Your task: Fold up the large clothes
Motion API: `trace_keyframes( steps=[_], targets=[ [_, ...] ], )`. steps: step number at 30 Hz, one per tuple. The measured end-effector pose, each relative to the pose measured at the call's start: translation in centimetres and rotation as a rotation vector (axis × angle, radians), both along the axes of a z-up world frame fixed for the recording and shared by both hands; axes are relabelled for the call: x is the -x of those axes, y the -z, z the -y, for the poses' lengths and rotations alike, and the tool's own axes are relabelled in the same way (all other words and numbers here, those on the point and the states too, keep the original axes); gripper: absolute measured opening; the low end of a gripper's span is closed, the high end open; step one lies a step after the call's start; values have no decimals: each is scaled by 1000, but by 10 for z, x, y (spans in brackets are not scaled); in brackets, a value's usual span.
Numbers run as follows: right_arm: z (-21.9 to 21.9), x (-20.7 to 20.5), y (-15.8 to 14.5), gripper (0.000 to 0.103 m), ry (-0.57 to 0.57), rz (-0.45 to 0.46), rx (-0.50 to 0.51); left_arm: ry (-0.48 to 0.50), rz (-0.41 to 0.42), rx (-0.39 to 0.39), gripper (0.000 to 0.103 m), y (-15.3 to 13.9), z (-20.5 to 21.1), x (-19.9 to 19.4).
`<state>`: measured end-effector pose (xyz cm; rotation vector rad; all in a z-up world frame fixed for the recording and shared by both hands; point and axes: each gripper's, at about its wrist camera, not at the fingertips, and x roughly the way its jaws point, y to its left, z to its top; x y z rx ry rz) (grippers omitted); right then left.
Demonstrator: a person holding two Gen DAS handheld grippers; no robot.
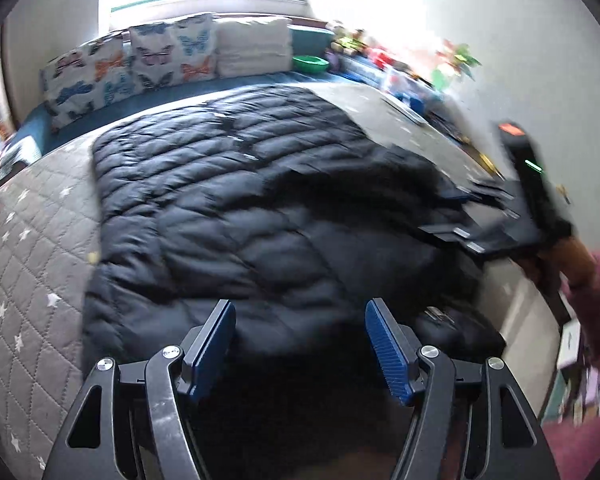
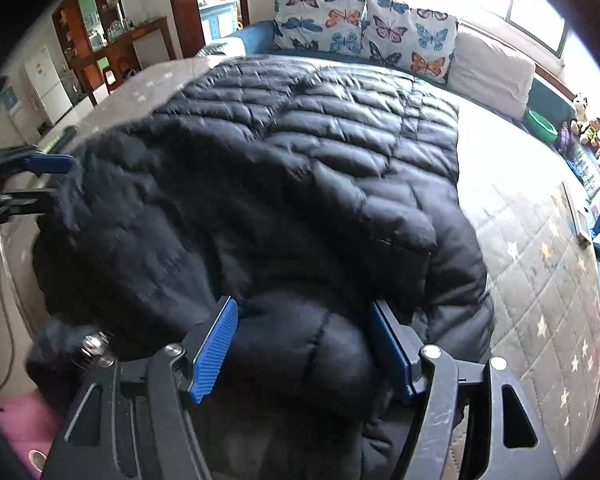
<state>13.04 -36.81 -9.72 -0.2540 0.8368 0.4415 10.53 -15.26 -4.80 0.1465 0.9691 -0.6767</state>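
Black puffer jacket (image 1: 236,184) spread on the grey quilted bed cover (image 1: 32,264), partly folded.

L gripper (image 1: 300,344) hovers over the near hem, fingers wide, nothing btwn them. R gripper (image 2: 302,344) also wide, a puffy fold sits btwn its pads (image 2: 216,344); can't tell if they press it. Butterfly pillows (image 2: 364,28) at far edge.
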Motion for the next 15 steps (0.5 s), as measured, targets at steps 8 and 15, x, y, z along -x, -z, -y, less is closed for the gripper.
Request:
trace_keyframes(
  steps=[8,15],
  targets=[
    [-2,-5,5,77,-5,4,1,214,-80,-49,71,12,37,85],
    [-1,6,1,77,0,30,24,187,-134,-144,71,44,56,103]
  ],
)
